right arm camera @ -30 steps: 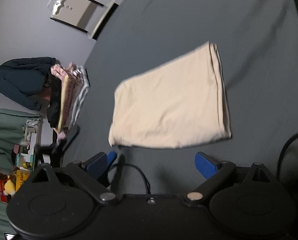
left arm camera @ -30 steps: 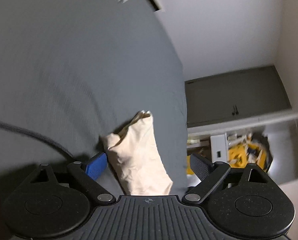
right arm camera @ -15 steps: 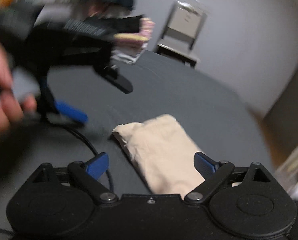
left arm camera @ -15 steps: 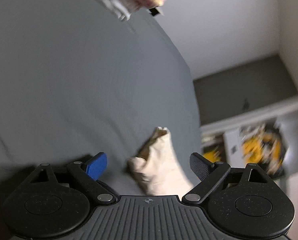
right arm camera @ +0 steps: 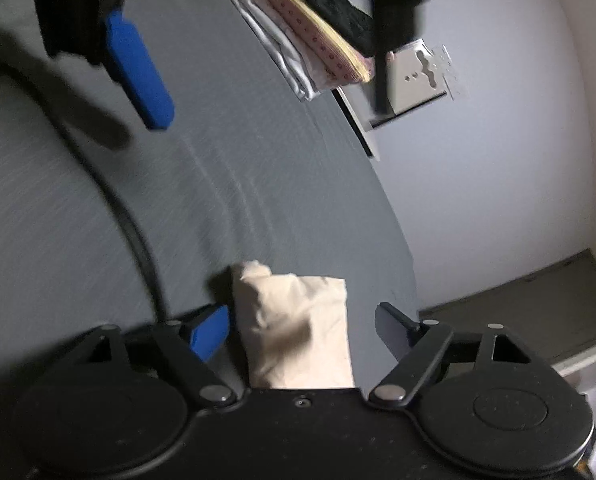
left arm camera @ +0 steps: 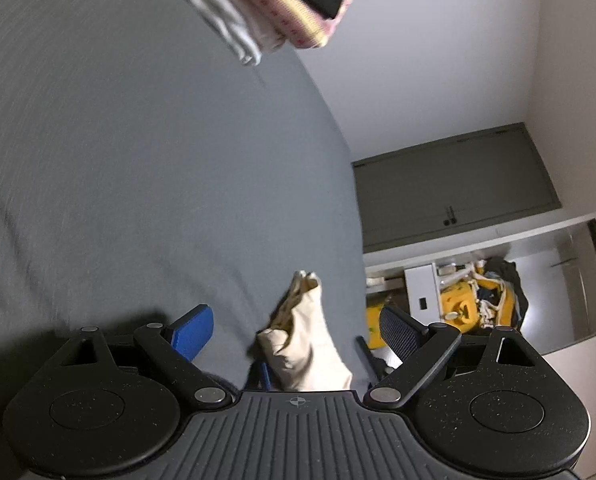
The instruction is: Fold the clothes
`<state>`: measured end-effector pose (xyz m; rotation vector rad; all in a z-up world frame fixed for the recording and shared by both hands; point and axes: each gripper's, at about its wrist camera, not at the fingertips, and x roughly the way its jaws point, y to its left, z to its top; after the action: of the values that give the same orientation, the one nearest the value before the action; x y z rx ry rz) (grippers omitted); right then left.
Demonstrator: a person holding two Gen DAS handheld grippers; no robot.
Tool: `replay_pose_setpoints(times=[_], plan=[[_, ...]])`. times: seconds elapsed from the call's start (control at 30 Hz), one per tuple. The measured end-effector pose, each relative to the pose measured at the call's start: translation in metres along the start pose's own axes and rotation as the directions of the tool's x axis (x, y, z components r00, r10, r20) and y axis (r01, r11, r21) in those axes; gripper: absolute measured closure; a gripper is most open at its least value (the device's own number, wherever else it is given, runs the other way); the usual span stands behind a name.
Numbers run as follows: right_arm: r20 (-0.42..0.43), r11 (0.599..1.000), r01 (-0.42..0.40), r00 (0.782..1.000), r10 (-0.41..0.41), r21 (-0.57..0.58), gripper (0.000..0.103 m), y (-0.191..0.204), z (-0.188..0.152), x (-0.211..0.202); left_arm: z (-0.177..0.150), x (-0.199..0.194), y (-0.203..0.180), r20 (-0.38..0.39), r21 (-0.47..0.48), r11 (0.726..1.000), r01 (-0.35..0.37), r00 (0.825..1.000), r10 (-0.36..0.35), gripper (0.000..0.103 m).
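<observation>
A small folded beige cloth (left arm camera: 307, 340) lies bunched on the grey table cover (left arm camera: 138, 160), close to its right edge. My left gripper (left arm camera: 294, 330) is open, and the cloth sits between its wide-apart fingers, near the base. My right gripper (right arm camera: 301, 330) is also open, with the same beige cloth (right arm camera: 298, 328) between its fingers. Neither pair of pads presses on the fabric. In the right wrist view, the left gripper's blue finger (right arm camera: 138, 76) hangs blurred at the upper left.
A stack of folded clothes (left arm camera: 266, 12) rests at the far end of the table, also seen as the stack (right arm camera: 305, 40). A black cable (right arm camera: 138, 240) crosses the cover. Beyond the table edge are a chair (right arm camera: 413, 80), a grey cabinet (left arm camera: 453, 188) and a cluttered shelf (left arm camera: 477, 300).
The right gripper swung from looking down on the flat cloth to sitting low behind it. The cloth went from spread flat to bunched. It now lies between both grippers' fingers.
</observation>
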<state>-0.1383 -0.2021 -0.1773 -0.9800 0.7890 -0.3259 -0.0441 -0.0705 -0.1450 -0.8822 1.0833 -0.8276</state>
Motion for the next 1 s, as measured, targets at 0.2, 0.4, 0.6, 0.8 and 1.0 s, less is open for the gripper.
replay_pose_setpoints(times=[0.2, 0.4, 0.6, 0.8, 1.0], plan=[[-0.071, 0.999, 0.042, 0.997, -0.041, 0.012, 0.03, 0.0, 0.011, 0.015, -0.002, -0.009, 0.001, 0.003, 0.0, 1.0, 0.002, 1.0, -0.002, 0.013], [-0.073, 1.0, 0.018, 0.997, -0.017, 0.014, 0.045, -0.003, 0.005, 0.015, -0.004, -0.018, 0.002, 0.005, 0.0, 1.0, 0.004, 1.0, -0.004, 0.013], [-0.021, 0.998, 0.06, 0.998, -0.06, 0.004, 0.053, 0.01, 0.001, 0.003, -0.006, -0.018, 0.004, -0.012, -0.004, 1.0, 0.006, 1.0, -0.007, 0.013], [-0.005, 0.993, -0.036, 0.999, 0.037, 0.116, 0.074, -0.007, -0.007, 0.006, -0.008, -0.004, 0.003, -0.061, -0.014, 0.999, 0.033, 0.998, -0.034, 0.013], [0.086, 0.917, -0.154, 0.988, 0.131, 0.369, 0.081, -0.05, -0.03, -0.005, -0.008, 0.02, 0.004, -0.131, -0.053, 0.995, 0.09, 0.987, -0.096, 0.013]])
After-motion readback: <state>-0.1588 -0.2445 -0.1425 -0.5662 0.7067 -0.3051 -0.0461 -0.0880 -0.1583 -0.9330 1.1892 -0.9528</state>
